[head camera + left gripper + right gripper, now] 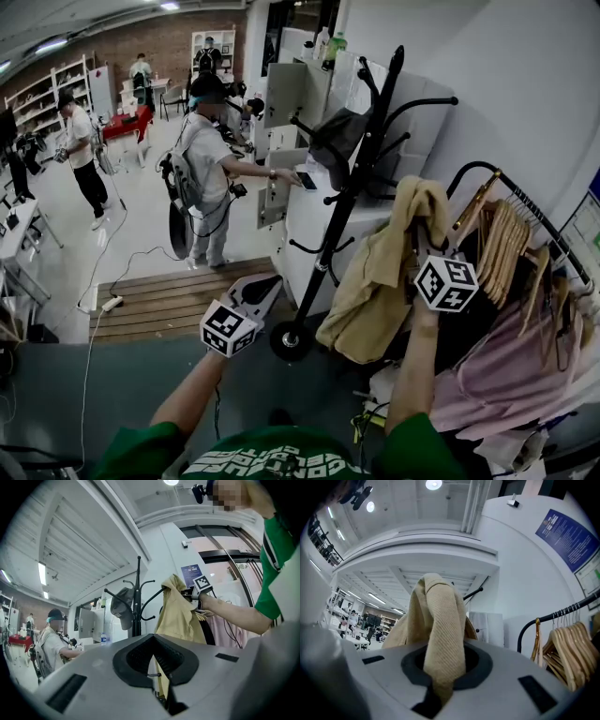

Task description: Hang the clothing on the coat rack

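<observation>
The black coat rack [352, 192] stands on a round base just ahead of me, and a dark cap [336, 141] hangs on one of its hooks. My right gripper [422, 232] is raised beside the rack's right side, shut on the top of a tan garment [375, 281] that hangs down from it. In the right gripper view the tan cloth [436, 616] runs up out of the right gripper [443, 667]. My left gripper [270, 283] is lower, left of the rack's base, shut and holding nothing. From the left gripper [152, 641] I see the rack [138, 602] and garment [176, 613].
A clothes rail with wooden hangers [506, 244] and a pink garment [506, 375] stands at the right. White cabinets [309, 216] are behind the rack. A person [206, 159] stands at them, beyond a wooden platform [178, 300]. Cables lie on the floor.
</observation>
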The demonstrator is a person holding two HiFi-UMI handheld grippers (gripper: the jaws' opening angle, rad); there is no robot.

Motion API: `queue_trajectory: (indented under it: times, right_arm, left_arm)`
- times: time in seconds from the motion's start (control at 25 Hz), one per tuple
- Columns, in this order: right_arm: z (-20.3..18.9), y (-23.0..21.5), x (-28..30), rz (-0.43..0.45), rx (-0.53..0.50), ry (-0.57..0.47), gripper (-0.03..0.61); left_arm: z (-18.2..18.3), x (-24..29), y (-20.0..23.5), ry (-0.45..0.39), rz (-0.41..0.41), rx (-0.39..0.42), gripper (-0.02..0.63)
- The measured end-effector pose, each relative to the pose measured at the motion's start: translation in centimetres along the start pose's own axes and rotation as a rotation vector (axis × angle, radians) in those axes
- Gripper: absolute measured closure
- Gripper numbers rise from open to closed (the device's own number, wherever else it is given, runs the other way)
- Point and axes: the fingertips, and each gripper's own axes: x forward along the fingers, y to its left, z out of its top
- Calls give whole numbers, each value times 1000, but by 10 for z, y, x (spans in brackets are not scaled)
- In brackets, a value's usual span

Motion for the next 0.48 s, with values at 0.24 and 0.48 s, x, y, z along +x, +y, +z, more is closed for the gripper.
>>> queue_trajectory:
  times: [0.24, 0.48]
  right_arm:
    - [-12, 1, 23, 12, -17, 24, 537]
    - [-31, 0, 43, 25, -17, 51, 537]
  left_arm:
    - [-3, 6, 10, 2, 16, -1, 609]
    - [-10, 7, 21, 14, 43, -5, 610]
